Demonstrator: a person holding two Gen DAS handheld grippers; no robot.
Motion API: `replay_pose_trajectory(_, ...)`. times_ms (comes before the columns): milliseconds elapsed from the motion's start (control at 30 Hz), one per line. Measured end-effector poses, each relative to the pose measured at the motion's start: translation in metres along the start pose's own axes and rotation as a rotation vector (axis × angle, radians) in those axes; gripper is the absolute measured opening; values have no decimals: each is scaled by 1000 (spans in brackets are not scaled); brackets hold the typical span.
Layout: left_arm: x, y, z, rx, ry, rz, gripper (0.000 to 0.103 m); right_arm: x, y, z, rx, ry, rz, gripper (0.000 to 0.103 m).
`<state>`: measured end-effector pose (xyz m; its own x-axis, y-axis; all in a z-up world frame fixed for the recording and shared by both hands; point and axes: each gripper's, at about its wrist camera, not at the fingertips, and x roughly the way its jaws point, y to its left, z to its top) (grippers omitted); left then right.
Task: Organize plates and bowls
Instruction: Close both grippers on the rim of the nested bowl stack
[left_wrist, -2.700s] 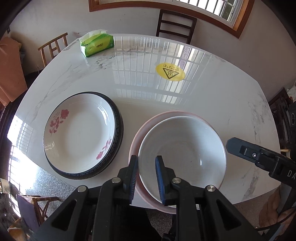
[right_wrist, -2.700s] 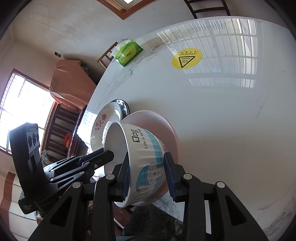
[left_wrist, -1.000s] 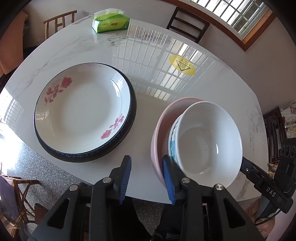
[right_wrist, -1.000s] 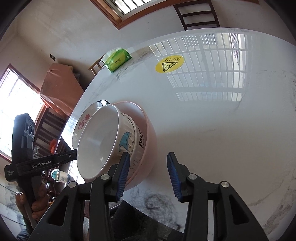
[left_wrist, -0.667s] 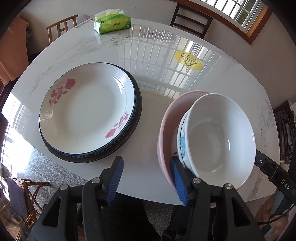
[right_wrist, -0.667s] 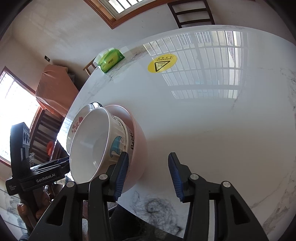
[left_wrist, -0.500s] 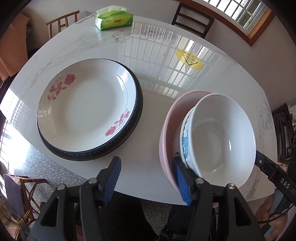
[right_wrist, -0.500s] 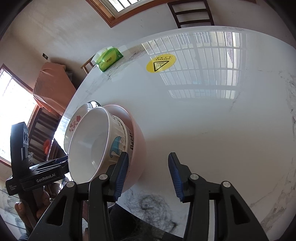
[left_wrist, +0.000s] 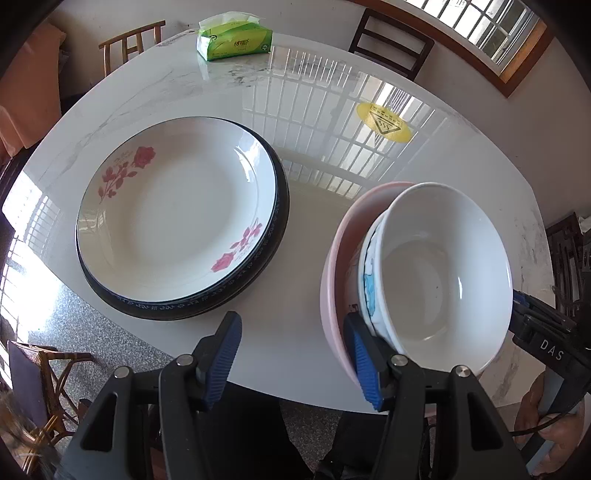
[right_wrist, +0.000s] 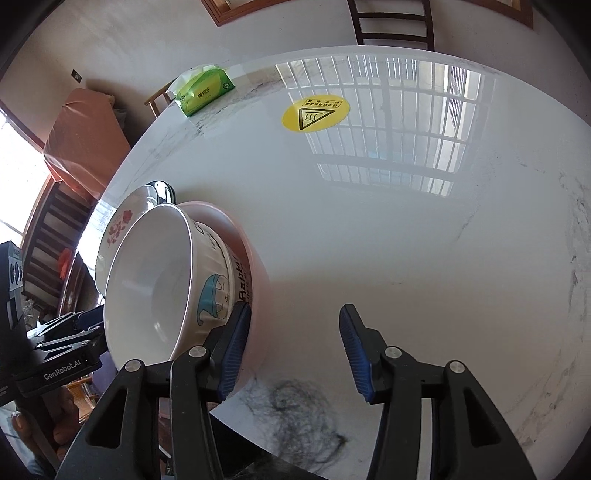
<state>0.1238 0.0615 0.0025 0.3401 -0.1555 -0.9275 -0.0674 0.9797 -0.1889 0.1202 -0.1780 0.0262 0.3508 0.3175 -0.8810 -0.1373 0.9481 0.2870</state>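
Note:
A white bowl (left_wrist: 439, 269) with a blue cartoon print sits nested in a wider pink bowl (left_wrist: 332, 266) near the table's front edge. To their left, a white plate with red roses (left_wrist: 177, 214) lies on a dark-rimmed plate (left_wrist: 258, 273). My left gripper (left_wrist: 293, 358) is open over bare table, its right finger (left_wrist: 364, 362) beside the pink bowl's rim. In the right wrist view my right gripper (right_wrist: 295, 347) is opening with nothing between its jaws. The bowl stack (right_wrist: 147, 288) lies just left of its left finger (right_wrist: 236, 343).
The white marble table (left_wrist: 306, 110) has a green tissue pack (left_wrist: 236, 40) at its far edge and a yellow warning sticker (left_wrist: 384, 122) at the back right. Wooden chairs (left_wrist: 391, 40) stand behind it. A hand (left_wrist: 539, 417) holds the right gripper's handle.
Both grippers have let go of the white bowl, which now rests in the pink one. The left jaws have spread wide. The right gripper has shifted right of the bowls and widened.

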Motion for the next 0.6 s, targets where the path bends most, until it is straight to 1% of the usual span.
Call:
replay_pose_trajectory(100, 1, 1, 2, 3, -3, -3, 59, 1, 3, 0, -26, -2, -23, 47)
replay_pose_trajectory(267, 1, -1, 4, 14, 11, 6, 58, 3, -1, 1, -8, 11, -7, 48)
replay_pose_trajectory(400, 1, 0, 3, 22, 12, 3, 56, 3, -1, 1, -35, -1, -16, 54)
replay_pose_trajectory(500, 0, -3, 3, 28, 9, 0, 49, 6, -5, 3, -32, 8, -7, 60)
replay_pose_trajectory(600, -2, -9, 1, 44, -6, 6, 34, 6, -4, 4, -37, 12, -6, 60)
